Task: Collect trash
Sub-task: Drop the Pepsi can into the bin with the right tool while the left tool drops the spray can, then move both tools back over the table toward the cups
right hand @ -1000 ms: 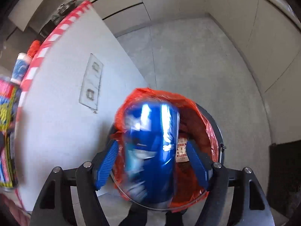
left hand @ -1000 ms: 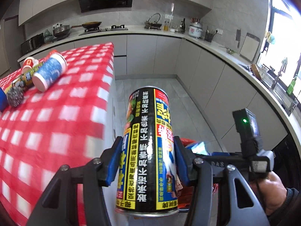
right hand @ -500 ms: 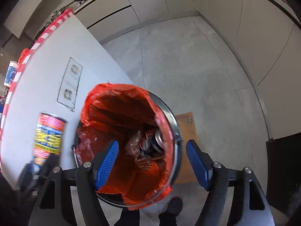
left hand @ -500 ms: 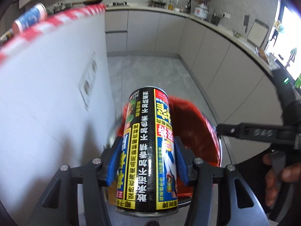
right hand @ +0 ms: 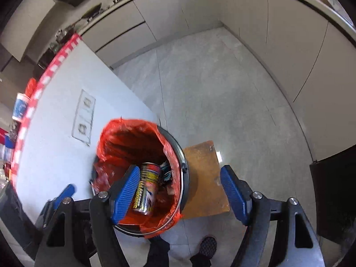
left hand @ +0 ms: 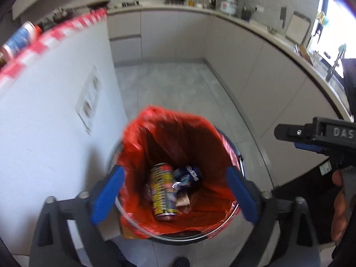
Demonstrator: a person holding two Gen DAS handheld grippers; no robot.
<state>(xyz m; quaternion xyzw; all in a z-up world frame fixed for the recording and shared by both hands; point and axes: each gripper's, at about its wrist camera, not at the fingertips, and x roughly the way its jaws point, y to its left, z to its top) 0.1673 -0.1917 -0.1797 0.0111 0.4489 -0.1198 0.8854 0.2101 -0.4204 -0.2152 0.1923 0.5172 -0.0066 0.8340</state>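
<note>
Now both hand-held grippers, left [left hand: 173, 193] and right [right hand: 180, 191], spread empty, black can [left hand: 163, 192] newly inside red-lined bin [left hand: 224, 142].

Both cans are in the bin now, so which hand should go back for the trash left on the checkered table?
Probably left: both the left gripper and right gripper are open and empty, but the left is nearer the table.

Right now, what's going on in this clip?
A person is collecting trash with two tools. The left hand-held gripper and right hand-held gripper are both open and empty above the bin with its red liner. A yellow-and-black can and a blue can lie inside.
</note>
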